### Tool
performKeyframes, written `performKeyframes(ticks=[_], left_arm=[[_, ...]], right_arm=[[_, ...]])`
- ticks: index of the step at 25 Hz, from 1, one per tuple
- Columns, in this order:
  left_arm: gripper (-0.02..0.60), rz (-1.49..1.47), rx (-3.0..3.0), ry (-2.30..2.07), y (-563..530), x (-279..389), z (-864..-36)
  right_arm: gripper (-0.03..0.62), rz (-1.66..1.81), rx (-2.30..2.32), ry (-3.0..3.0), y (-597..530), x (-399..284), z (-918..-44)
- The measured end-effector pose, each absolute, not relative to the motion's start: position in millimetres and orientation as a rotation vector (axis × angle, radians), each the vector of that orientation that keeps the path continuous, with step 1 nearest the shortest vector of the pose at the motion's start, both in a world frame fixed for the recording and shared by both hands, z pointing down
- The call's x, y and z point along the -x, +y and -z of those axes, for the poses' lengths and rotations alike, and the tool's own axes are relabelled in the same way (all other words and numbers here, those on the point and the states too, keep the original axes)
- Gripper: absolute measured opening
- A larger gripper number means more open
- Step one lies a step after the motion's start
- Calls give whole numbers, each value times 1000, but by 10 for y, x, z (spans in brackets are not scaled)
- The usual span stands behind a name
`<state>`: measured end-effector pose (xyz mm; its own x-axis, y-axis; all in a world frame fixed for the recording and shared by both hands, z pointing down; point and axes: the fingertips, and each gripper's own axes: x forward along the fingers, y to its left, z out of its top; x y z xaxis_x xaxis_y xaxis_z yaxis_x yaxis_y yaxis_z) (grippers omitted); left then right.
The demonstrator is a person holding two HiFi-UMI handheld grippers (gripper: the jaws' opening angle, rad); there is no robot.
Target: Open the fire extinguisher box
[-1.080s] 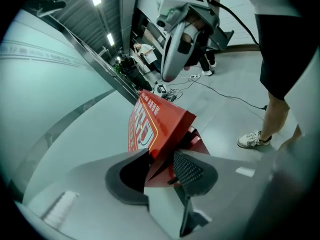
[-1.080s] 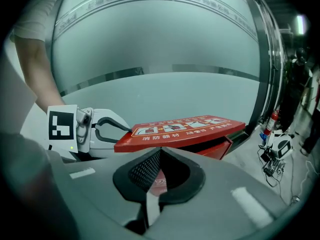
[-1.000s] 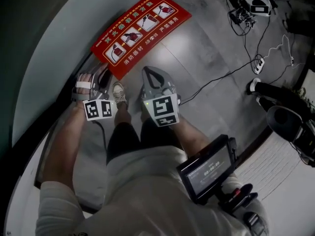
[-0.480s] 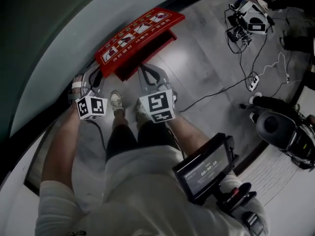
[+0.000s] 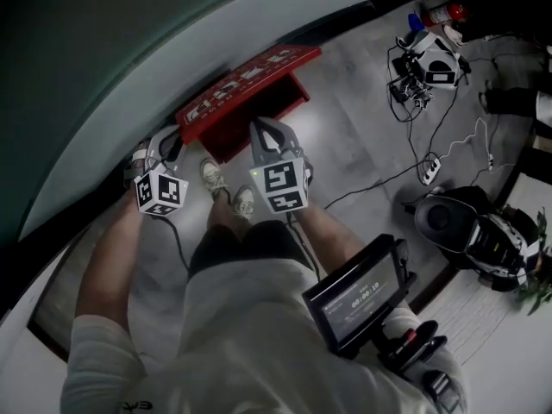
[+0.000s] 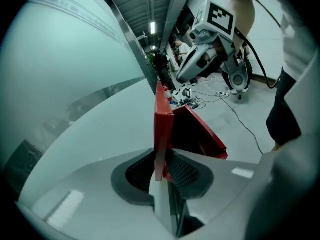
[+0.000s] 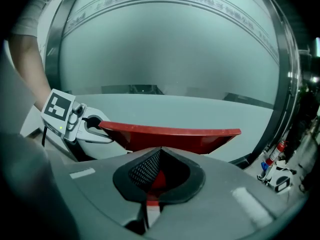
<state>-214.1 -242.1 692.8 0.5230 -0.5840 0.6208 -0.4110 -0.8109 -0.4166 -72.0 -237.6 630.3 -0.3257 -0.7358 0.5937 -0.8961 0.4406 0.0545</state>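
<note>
The red fire extinguisher box stands on the floor against the curved wall, its lid raised at a slant. My left gripper holds the lid's left edge; its jaws have just been closing and the red edge sits pressed between the pads. My right gripper is shut on the lid's front lip, a strip of red showing between its pads. In the right gripper view the lid spans the middle with the left gripper at its left end. The right gripper shows above the box in the left gripper view.
A pale curved wall runs behind the box. Cables and a power strip lie on the grey floor to the right, with equipment beyond. The person's shoes stand just before the box. A screen device hangs at the waist.
The lid has swung up from lying flat with its label upward to a steep tilt, baring the box's inside. Both grippers rose with it.
</note>
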Motion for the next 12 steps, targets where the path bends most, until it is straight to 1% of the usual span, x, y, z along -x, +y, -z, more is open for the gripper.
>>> performKeyframes(ticks=[2, 5, 12], left_arm=[[78, 1151, 2584, 841, -2468, 2171, -6949], [78, 1153, 2659, 855, -2559, 2325, -6667], [77, 1167, 2818, 907, -2784, 2461, -6421]], right_arm=[[12, -387, -1370, -2131, -2459, 731, -6312], [12, -397, -1381, -2107, -2607, 828, -6048], [12, -357, -1382, -2080, -2989, 875, -5738]])
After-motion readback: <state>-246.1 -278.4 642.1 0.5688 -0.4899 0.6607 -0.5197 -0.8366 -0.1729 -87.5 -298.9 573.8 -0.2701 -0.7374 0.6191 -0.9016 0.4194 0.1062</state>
